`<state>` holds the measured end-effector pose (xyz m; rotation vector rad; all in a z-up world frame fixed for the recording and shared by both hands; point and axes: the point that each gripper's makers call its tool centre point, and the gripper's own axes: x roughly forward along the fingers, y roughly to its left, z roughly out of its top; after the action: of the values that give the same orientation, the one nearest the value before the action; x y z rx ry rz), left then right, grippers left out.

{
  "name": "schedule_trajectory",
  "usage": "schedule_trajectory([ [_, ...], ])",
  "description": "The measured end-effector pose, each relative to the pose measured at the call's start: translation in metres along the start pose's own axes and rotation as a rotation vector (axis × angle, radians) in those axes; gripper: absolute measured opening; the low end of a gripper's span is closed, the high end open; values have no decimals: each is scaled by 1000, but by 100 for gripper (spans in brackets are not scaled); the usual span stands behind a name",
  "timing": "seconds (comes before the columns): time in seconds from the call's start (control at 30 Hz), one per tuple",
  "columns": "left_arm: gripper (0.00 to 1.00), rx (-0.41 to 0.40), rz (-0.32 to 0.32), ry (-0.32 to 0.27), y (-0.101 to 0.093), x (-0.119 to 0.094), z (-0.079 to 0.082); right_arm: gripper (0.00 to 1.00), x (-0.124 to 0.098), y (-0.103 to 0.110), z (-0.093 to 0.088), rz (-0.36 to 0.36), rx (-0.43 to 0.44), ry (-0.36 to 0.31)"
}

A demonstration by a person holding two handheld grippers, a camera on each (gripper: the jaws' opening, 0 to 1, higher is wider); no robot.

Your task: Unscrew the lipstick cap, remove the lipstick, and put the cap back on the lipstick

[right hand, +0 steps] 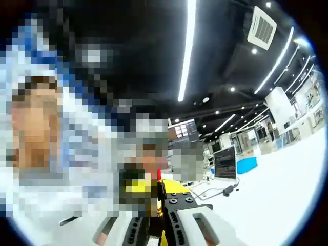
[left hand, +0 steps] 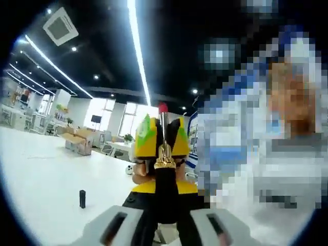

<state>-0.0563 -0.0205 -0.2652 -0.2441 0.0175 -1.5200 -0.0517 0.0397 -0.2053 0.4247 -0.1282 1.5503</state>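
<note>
My left gripper [left hand: 165,218] is shut on the black base of the lipstick [left hand: 165,164], which stands up along the jaws. A gold collar, a silver stem and a red tip rise above the base. The right gripper [left hand: 162,134], yellow and green, faces this view, its jaws closed on the silver stem. The black cap [left hand: 82,199] stands upright on the white table [left hand: 46,174] to the left, apart from both grippers. In the right gripper view my right gripper [right hand: 155,197] has its jaws close together, with the red tip [right hand: 159,175] just beyond them.
A hand [left hand: 138,174] shows behind the lipstick. A person stands close, at the right of the left gripper view and the left of the right gripper view. Monitors [right hand: 224,163] and cables lie on the table further off. Cardboard boxes [left hand: 78,142] sit at the far end.
</note>
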Motion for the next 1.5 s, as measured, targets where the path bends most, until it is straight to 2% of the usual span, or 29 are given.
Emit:
schedule_trajectory([
  [0.13,12,128,158,27,18,2,0,6,1,-4,1,-39,-46,-5],
  [0.2,12,150,207,23,23,3,1,6,1,-8,3,-70,-81,-13],
  [0.3,12,203,353,15,38,2,3,6,0,-16,4,-130,-134,-13],
  [0.43,12,256,505,9,55,-5,3,6,-2,-27,2,-202,-185,1],
  [0.5,12,354,576,10,61,-9,7,6,-1,-28,2,-210,-202,2],
  [0.53,12,377,588,9,61,-9,8,6,-2,-29,3,-213,-207,3],
  [0.63,13,565,698,46,63,-14,14,6,-3,-29,5,-224,-225,5],
  [0.73,14,661,747,69,62,-17,17,6,-3,-28,7,-226,-236,2],
  [0.8,14,646,731,58,59,-16,19,6,-4,-26,9,-221,-234,-4],
  [0.87,14,597,684,45,56,-13,17,6,-5,-26,11,-218,-228,-7],
  [0.97,14,521,584,39,50,-7,15,6,-7,-23,12,-190,-183,-16],
  [1.07,15,429,459,31,41,-1,12,6,-9,-20,13,-150,-132,-19],
  [1.13,17,318,351,12,32,3,10,6,-10,-16,15,-110,-81,-26],
  [1.17,19,225,271,0,25,5,8,6,-11,-16,16,-97,-60,-37],
  [1.23,24,118,174,-26,17,7,9,6,-12,-12,17,-60,-23,-38],
  [1.27,29,52,104,-26,10,8,7,6,-12,-8,17,-33,-2,-38],
  [1.3,39,-11,33,-23,1,10,4,6,-12,-6,17,-19,8,-40],
  [1.37,49,-104,-45,-63,-8,12,8,6,-10,5,13,53,51,-23],
  [1.43,46,-179,-121,-106,-17,13,13,6,-9,11,11,85,71,-18],
  [1.5,44,-246,-166,-113,-19,12,13,6,-9,15,13,109,91,-28],
])
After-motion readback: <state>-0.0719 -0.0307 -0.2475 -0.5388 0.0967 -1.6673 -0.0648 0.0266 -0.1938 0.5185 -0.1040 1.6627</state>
